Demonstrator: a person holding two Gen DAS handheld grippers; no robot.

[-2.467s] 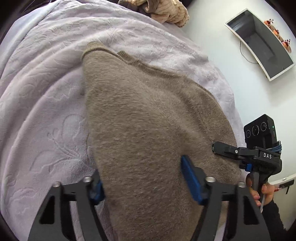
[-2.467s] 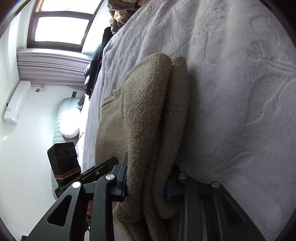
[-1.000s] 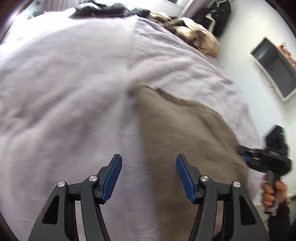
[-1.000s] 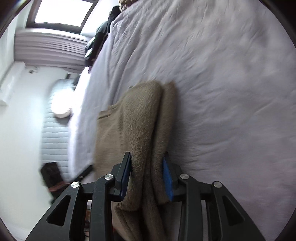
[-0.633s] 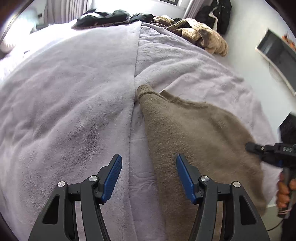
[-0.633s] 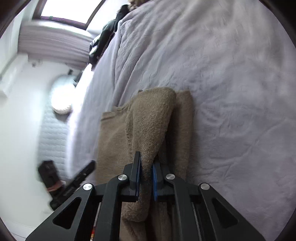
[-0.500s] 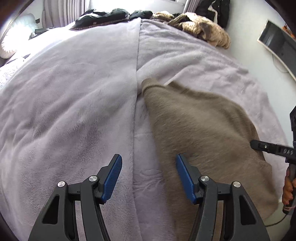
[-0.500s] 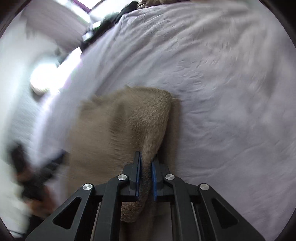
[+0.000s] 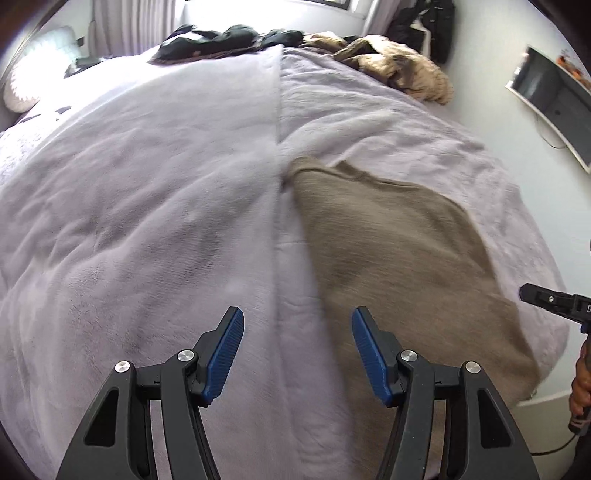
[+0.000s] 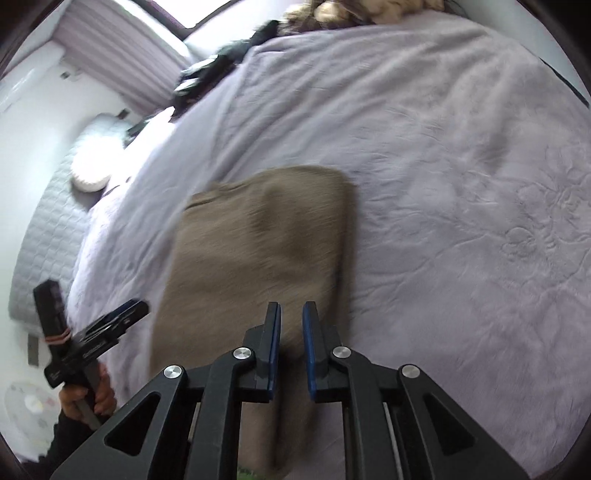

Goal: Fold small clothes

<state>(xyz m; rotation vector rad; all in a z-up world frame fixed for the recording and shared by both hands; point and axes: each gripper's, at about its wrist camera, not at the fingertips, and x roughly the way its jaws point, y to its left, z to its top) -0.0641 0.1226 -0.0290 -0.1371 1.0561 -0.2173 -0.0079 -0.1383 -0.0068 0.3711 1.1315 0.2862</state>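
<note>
Fingers (image 9: 225, 343) of left gripper (image 9: 297, 325) gape beside blurred sweater (image 9: 388, 240).

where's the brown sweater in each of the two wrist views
Left wrist: the brown sweater lies right of centre on the lilac blanket, running down past the right finger of the open left claw.
Right wrist: the sweater lies at centre, reaching down behind the right claw.
Shared landmark: the tan clothes heap at the far end of the bed, top right from the left wrist, top centre from the right.
</note>
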